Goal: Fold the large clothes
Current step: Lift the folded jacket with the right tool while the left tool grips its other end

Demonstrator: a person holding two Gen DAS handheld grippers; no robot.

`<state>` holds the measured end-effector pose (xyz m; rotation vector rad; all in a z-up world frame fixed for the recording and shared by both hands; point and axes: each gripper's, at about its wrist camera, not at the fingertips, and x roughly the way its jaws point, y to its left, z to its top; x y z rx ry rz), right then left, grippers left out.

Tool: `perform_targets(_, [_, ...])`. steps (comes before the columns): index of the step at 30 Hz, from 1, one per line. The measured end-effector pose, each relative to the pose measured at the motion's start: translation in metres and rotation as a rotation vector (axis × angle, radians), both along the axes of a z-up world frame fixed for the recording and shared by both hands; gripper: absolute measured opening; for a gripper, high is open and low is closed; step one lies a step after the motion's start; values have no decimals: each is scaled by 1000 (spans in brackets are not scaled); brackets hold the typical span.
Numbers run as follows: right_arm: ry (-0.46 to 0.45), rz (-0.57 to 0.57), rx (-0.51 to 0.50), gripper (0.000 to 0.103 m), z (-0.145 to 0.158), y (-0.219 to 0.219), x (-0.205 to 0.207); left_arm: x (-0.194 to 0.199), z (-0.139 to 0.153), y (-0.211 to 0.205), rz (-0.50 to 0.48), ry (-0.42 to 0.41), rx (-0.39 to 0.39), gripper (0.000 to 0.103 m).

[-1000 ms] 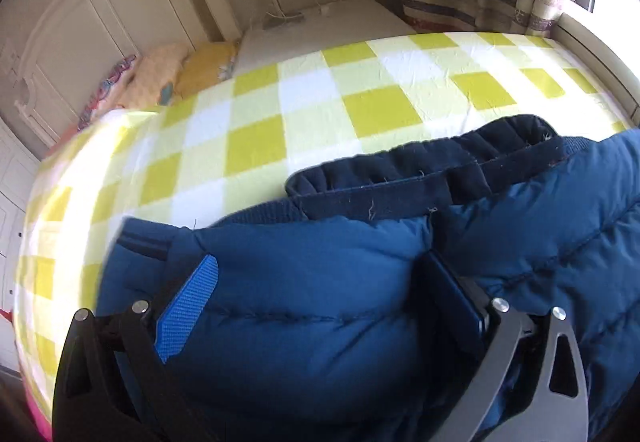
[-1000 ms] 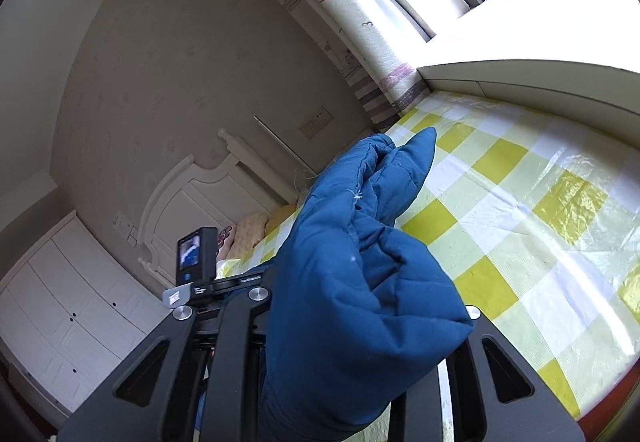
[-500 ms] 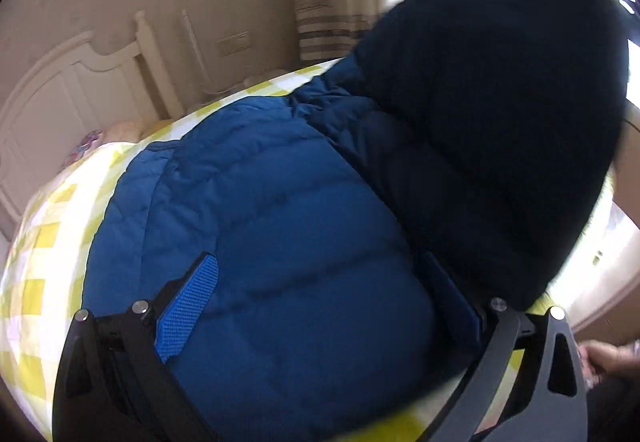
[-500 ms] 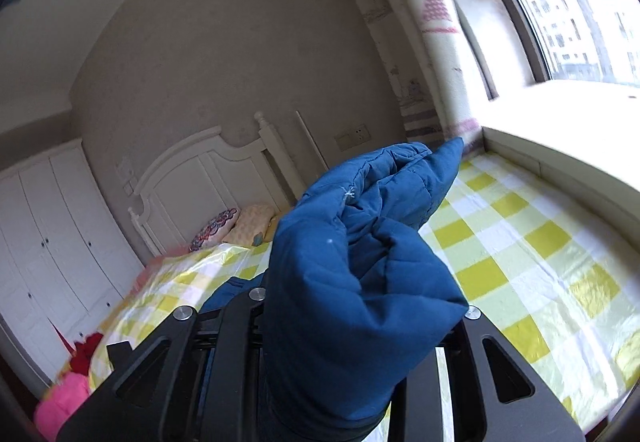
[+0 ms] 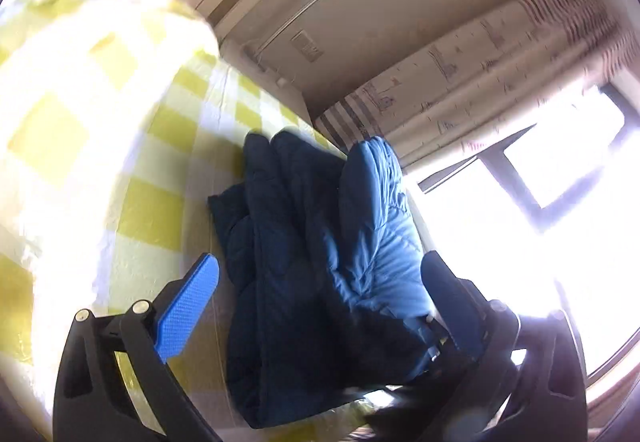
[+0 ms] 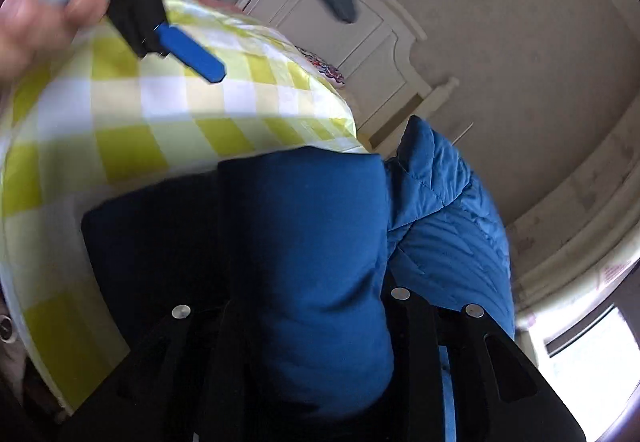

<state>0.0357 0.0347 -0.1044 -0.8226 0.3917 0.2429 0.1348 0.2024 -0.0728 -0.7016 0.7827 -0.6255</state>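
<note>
Since the earlier frame both views have been rolled. Right gripper (image 6: 308, 322) is being kept clamped on a blue jacket (image 6: 312, 242) fold; left gripper (image 5: 320, 306) is spread apart, the jacket's length running away between its fingers over the checked bedsheet (image 5: 100, 122), a curtain (image 5: 480, 74) beyond.

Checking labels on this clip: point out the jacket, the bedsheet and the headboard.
jacket (image 6: 320, 262): right wrist view, bunched blue fold.
bedsheet (image 6: 132, 150): right wrist view, a yellow square.
headboard (image 6: 360, 42): right wrist view, white panel.
</note>
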Motion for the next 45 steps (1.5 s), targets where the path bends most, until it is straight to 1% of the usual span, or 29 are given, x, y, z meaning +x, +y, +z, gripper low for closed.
perform_targets(1, [-13, 0, -13, 28, -3, 2, -2, 3, -1, -2, -10, 13, 4, 100])
perform_targets(3, [13, -1, 70, 28, 8, -9, 0, 12, 0, -16, -70, 20, 5, 100])
perform_targets(5, [-12, -3, 102, 27, 17, -16, -3, 31, 2, -37, -149, 29, 10, 100])
perform_targets(9, [-45, 5, 101, 27, 22, -22, -8, 69, 4, -101, -258, 44, 139, 100])
perform_targets(11, [-51, 16, 86, 27, 19, -21, -10, 83, 5, -125, -307, 56, 167, 100])
perform_targets(14, [-62, 41, 55, 28, 11, -20, -17, 105, 10, -159, -335, 29, 307, 100])
perform_targets(15, [-69, 45, 36, 28, 9, -20, -19, 112, 9, -167, -335, 23, 365, 97])
perform_targets(16, [-79, 42, 20, 30, 8, -21, -22, 118, 4, -171, -336, 27, 382, 75])
perform_targets(17, [-97, 37, 2, 32, 7, -24, -27, 121, 1, -168, -353, 35, 354, 51])
perform_targets(18, [-103, 40, -2, 38, 9, -28, -30, 124, -1, -166, -356, 46, 304, 46])
perform_targets(19, [-104, 45, 5, 51, 12, -33, -35, 123, -1, -158, -340, 46, 291, 37])
perform_targets(20, [-122, 37, 27, 65, 16, -44, -43, 121, 0, -155, -324, 36, 297, 33])
perform_targets(21, [-139, 25, 54, 89, 20, -56, -52, 119, 0, -151, -319, 25, 299, 32])
perform_targets(22, [-151, 15, 96, 90, 22, -73, -63, 118, -1, -148, -320, 22, 292, 30])
perform_targets(24, [-107, -24, 161, 89, 20, -101, -73, 117, 0, -144, -315, 19, 299, 28])
perform_targets(26, [-36, -103, 227, 87, 7, -131, -78, 117, 2, -146, -311, 15, 305, 26])
perform_targets(28, [-13, -199, 251, 73, -6, -152, -79, 119, 7, -151, -301, 1, 325, 24])
perform_targets(30, [28, -277, 353, 73, -9, -178, -72, 114, 13, -155, -291, -21, 349, 23])
perform_targets(31, [47, -298, 383, 77, -9, -184, -68, 112, 16, -157, -287, -30, 358, 22])
perform_targets(32, [69, -311, 377, 78, -13, -185, -63, 109, 18, -158, -282, -41, 370, 20])
perform_targets(33, [89, -325, 322, 78, -21, -179, -58, 105, 23, -159, -273, -58, 377, 19])
perform_targets(34, [77, -326, 272, 78, -28, -172, -57, 99, 30, -158, -266, -79, 375, 16])
perform_targets(35, [64, -331, 258, 78, -28, -170, -57, 94, 38, -157, -258, -99, 375, 14])
perform_targets(38, [101, -330, 256, 76, -28, -173, -55, 70, 79, -147, -253, -215, 360, 13])
perform_targets(40, [103, -326, 243, 76, -31, -172, -57, 63, 87, -135, -248, -254, 381, 13])
perform_targets(41, [98, -329, 235, 76, -27, -176, -55, 65, 82, -128, -238, -243, 393, 13])
perform_targets(43, [97, -327, 227, 76, -29, -174, -55, 83, 46, -110, -214, -152, 404, 14])
perform_targets(44, [100, -326, 231, 76, -28, -174, -53, 93, 23, -103, -211, -96, 392, 16])
perform_targets(45, [102, -323, 237, 76, -26, -174, -53, 99, 2, -94, -224, -78, 323, 17])
